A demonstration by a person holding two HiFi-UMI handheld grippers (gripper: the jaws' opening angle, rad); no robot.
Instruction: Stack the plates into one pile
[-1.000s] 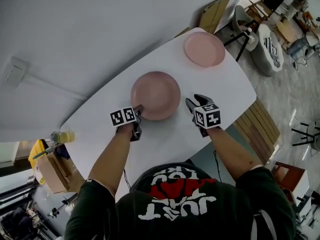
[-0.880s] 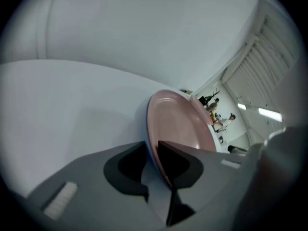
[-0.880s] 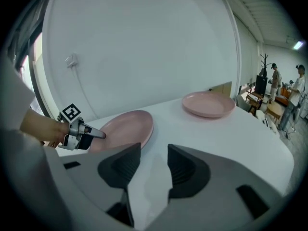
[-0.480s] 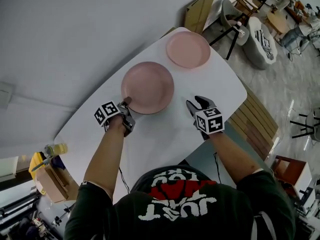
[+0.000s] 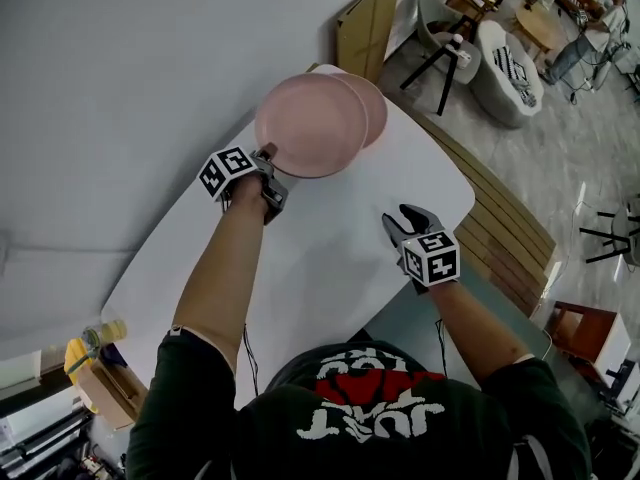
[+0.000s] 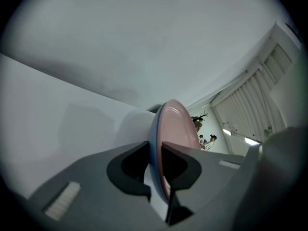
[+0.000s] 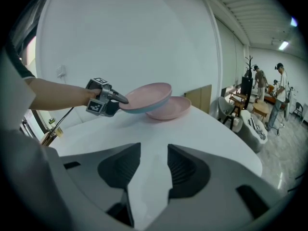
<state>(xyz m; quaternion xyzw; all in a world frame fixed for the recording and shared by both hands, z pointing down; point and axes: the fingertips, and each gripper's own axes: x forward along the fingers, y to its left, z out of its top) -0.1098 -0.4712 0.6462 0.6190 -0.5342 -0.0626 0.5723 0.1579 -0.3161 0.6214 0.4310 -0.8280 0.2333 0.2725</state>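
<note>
My left gripper [image 5: 268, 154] is shut on the near rim of a pink plate [image 5: 310, 123]; its jaws have just closed on that rim. The plate is off the white table [image 5: 330, 258] and hangs partly over a second pink plate [image 5: 374, 108] at the far end. In the left gripper view the rim [image 6: 163, 129] sits edge-on between the two pads. The right gripper view shows the held plate [image 7: 147, 96] a little above the lower plate [image 7: 174, 109]. My right gripper [image 5: 405, 218] is open and empty near the table's right edge.
Wooden slats [image 5: 510, 230] lie beside the table's right edge. Boards [image 5: 365, 28] lean against the wall behind the plates. A bottle [image 5: 104, 333] and a cardboard box [image 5: 100, 383] sit at the near left. Chairs and people [image 7: 281, 88] are at the far right.
The left gripper closed on the plate's rim, lifted it from the middle of the table and carried it to the far end over the second plate. The right gripper moved only slightly.
</note>
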